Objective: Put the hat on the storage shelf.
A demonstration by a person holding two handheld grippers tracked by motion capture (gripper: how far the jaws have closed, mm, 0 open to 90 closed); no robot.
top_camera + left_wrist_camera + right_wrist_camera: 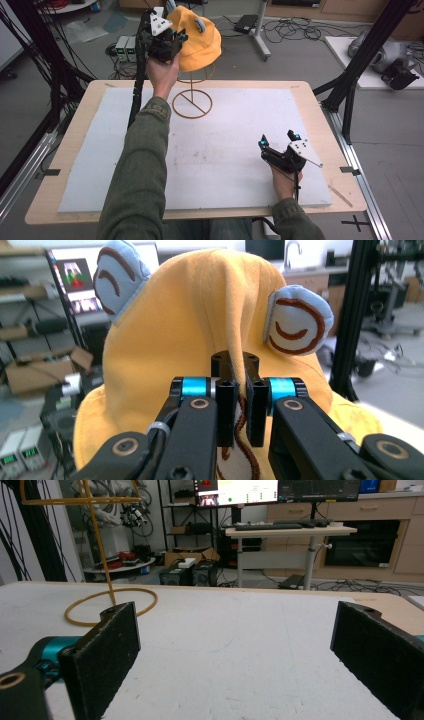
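left hand-held gripper (239, 390) pinches yellow hat (200, 325) fabric.

A mat (210, 160) lies on the table (320, 107) and covers most of its top. A wire stand (192, 102) rests on the mat toward the far edge, left of the middle, and a hat (202, 42) sits on top of the stand. The left gripper (172, 42) is raised at the hat's left side, its jaws closed on a fold of the hat (200, 340) between the two ears (297, 320). The right gripper (277, 140) is low over the mat near the right front corner, well apart from the stand, jaws spread wide. Beyond the table, on the floor, stand two small boxes (127, 48) to the left and a desk leg (260, 35) behind the hat.
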